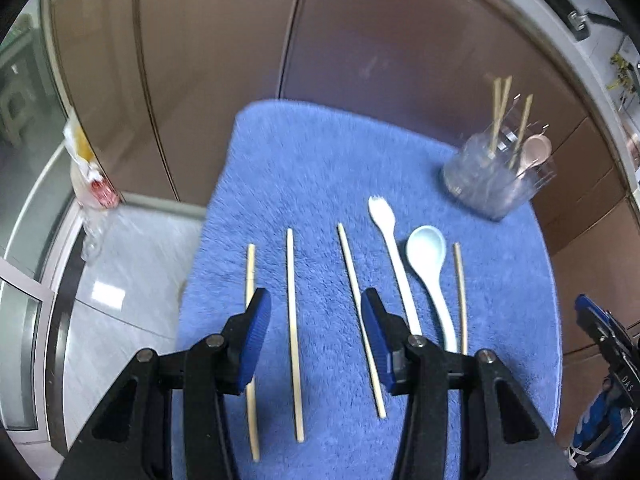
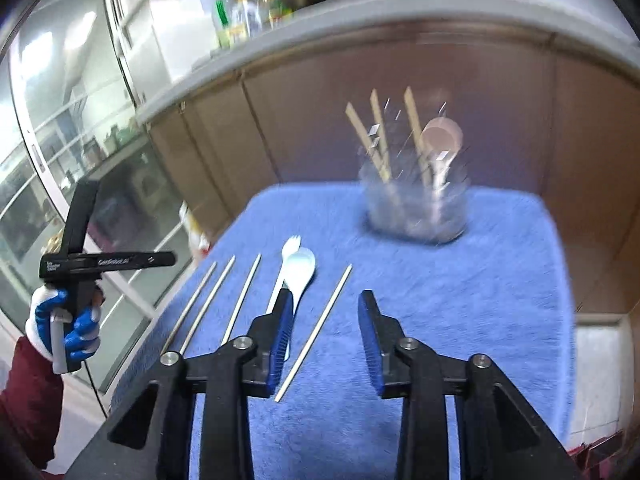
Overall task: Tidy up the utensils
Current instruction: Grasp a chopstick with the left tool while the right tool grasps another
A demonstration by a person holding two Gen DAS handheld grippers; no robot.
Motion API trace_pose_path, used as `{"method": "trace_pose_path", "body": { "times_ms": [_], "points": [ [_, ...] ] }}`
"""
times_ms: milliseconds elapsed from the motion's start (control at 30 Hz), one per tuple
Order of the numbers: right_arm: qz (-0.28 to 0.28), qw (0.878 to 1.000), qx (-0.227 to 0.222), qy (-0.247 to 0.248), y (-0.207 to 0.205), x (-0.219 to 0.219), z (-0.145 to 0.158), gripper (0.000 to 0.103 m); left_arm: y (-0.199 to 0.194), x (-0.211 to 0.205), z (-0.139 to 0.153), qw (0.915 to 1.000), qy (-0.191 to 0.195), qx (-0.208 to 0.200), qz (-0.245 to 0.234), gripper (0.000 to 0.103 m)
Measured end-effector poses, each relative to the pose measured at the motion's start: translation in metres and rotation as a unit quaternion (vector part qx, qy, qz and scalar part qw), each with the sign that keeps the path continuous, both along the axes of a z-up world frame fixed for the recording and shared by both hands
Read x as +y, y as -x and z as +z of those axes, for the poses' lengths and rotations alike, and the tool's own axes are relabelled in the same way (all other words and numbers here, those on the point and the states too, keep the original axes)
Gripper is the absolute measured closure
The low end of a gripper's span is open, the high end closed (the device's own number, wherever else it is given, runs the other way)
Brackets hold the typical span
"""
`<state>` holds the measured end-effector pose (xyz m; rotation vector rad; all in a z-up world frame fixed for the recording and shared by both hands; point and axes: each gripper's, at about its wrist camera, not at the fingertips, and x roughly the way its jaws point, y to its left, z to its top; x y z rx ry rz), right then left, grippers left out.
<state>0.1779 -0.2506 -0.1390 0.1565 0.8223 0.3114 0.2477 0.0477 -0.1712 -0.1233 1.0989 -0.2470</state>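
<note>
Several wooden chopsticks lie side by side on a blue fluffy mat (image 1: 320, 160), next to a white spork (image 1: 386, 232) and a pale blue spoon (image 1: 428, 256). My left gripper (image 1: 316, 298) hovers open over the mat's near edge, with one chopstick (image 1: 292, 320) lying below the gap between its fingers. My right gripper (image 2: 326, 298) is open too, above the rightmost chopstick (image 2: 320, 324); its pads do not touch it. The spork (image 2: 290, 242) and spoon (image 2: 302, 268) lie just left of it. A clear holder (image 2: 416, 208) at the far end of the mat holds three chopsticks and a pink spoon.
Brown cabinet doors (image 1: 360, 40) rise behind the mat, under a countertop with bottles (image 2: 240, 16). A gloved hand (image 2: 76, 328) holds the left gripper's handle past the mat's left edge. Glass doors and pale floor tiles (image 1: 128, 272) lie to the left.
</note>
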Motion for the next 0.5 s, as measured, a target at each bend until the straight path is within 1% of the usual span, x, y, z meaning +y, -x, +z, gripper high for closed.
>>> {"method": "trace_pose_path", "body": {
  "times_ms": [67,133,300,400,500],
  "points": [
    [0.017,0.999,0.04,0.001,-0.03,0.011,-0.016,0.071,-0.014,-0.004,-0.013,0.9997,-0.012,0.018,-0.004,0.062],
    [0.025,0.997,0.078,-0.002,-0.058,0.018,-0.033,0.071,-0.028,-0.006,-0.024,0.9991,-0.014,0.038,-0.006,0.064],
    [0.017,0.989,0.149,0.018,-0.116,0.031,-0.074,0.078,-0.051,-0.005,-0.04,0.9976,-0.018,0.066,-0.003,0.066],
    [0.007,0.984,0.178,0.028,-0.139,0.037,-0.092,0.08,-0.06,-0.005,-0.047,0.9967,-0.019,0.078,-0.007,0.069],
    [0.004,0.98,0.197,0.039,-0.153,0.044,-0.105,0.081,-0.067,-0.006,-0.054,0.9959,-0.023,0.087,-0.009,0.073]
  ]
}}
